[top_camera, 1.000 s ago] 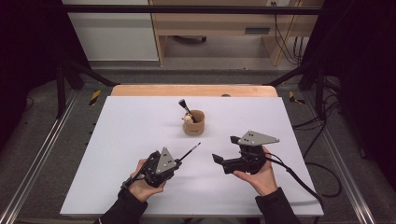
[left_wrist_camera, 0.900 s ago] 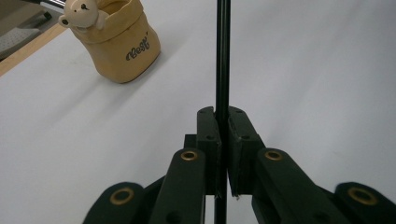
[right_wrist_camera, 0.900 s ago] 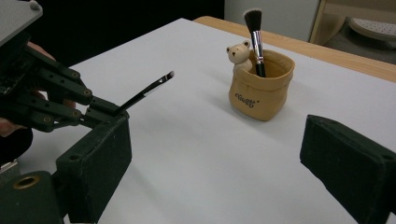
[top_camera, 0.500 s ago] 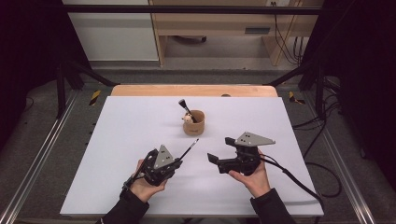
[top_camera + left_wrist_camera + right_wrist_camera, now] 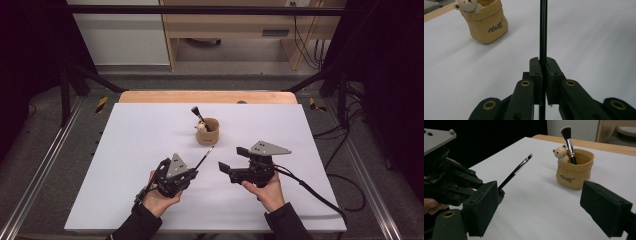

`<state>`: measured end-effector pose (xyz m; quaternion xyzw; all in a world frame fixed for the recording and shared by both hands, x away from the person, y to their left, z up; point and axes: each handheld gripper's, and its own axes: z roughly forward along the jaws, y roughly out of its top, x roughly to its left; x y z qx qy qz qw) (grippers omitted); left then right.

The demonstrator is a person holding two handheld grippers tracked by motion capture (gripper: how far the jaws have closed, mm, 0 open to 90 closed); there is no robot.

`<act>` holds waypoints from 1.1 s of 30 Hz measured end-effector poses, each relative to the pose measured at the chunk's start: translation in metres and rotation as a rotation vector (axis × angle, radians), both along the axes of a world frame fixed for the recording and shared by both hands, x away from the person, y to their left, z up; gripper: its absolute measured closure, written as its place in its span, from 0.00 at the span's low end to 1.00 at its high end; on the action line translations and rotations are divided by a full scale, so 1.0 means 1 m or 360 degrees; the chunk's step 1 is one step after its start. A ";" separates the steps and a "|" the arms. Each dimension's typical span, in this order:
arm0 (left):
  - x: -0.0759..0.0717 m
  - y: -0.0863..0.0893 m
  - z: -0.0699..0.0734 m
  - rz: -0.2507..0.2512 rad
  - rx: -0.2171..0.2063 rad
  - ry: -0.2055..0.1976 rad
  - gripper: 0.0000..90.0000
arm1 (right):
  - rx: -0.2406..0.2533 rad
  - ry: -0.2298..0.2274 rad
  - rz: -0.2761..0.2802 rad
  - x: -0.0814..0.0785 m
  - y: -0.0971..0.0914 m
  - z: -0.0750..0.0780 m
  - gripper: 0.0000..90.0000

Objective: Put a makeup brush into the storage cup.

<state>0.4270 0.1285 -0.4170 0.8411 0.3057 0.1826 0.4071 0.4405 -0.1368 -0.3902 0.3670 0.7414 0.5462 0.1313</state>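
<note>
Jaws of the right gripper [image 5: 229,159] have just been closing, nothing between them.

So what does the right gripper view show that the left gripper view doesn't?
Right gripper view alone: a fluffy brush standing in the cup, the slim brush's bristle tip, the right tongs open with nothing between them, and the left tongs from the outside. Left gripper view alone: the left tongs' pads shut on the slim brush's handle. Both: the tan cup with its bear figure, the slim brush and the white table.
</note>
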 end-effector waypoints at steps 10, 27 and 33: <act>0.000 -0.006 0.002 0.0029 -0.0032 0.0007 0.94 | 0.0031 0.0014 0.0037 0.001 0.012 0.003 0.25; 0.000 -0.025 0.007 0.0080 -0.0093 -0.0018 0.94 | 0.0150 0.0074 0.0010 0.008 0.020 0.001 0.42; -0.002 -0.030 0.004 0.0085 -0.0087 -0.0019 0.94 | 0.0151 0.0082 0.0014 0.009 0.021 -0.001 0.48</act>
